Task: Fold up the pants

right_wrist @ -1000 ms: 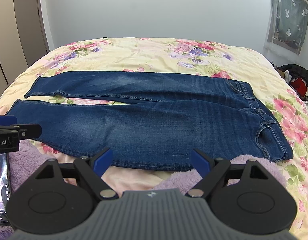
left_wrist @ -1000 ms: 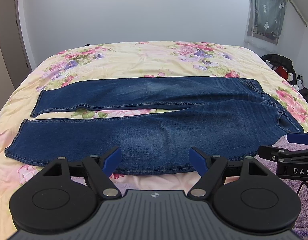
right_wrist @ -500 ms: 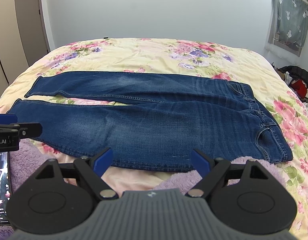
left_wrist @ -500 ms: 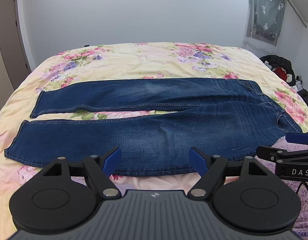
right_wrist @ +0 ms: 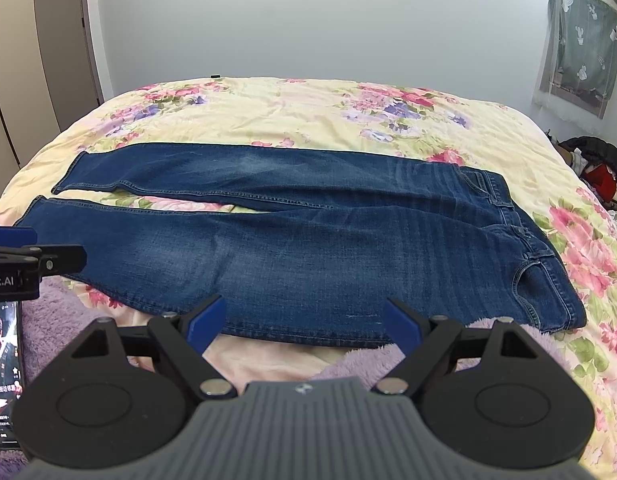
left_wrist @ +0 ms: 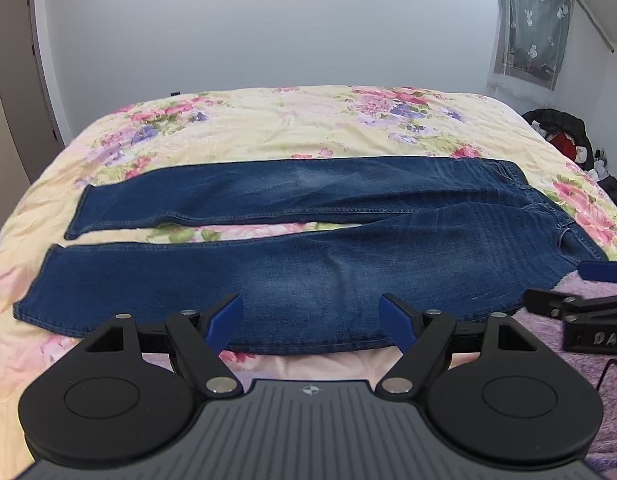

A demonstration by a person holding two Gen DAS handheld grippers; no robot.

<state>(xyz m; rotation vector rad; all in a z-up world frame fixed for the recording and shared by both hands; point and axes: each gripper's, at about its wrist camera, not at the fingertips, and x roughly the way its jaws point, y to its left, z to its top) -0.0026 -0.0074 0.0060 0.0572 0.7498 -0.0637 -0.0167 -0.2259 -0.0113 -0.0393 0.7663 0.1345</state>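
A pair of dark blue jeans (left_wrist: 308, 252) is lying flat and unfolded across a floral bedspread (left_wrist: 292, 124), filling the middle of both wrist views, with the waistband toward the right of the frame and the two legs running out to the left. The legs are lying slightly parted, a sliver of flowered cloth showing between them near the hems.

At the bottom of the left wrist view, the left gripper (left_wrist: 310, 314) is hovering over the near edge of the jeans, its blue-tipped fingers spread wide and clasping nothing. The right gripper (right_wrist: 304, 318) is doing the same in its own view, fingers apart and empty above the near seam of the front leg.

A purple fleece blanket (right_wrist: 56, 312) is showing at the lower left of the right wrist view, and a phone (right_wrist: 2, 372) with a lit screen is resting on it at the far left edge. A dark pile, possibly clothing or a bag (left_wrist: 560, 132), is sitting beyond the bed at the right of the frame, too blurred to name. A green patterned curtain (right_wrist: 584, 40) is hanging at upper right.
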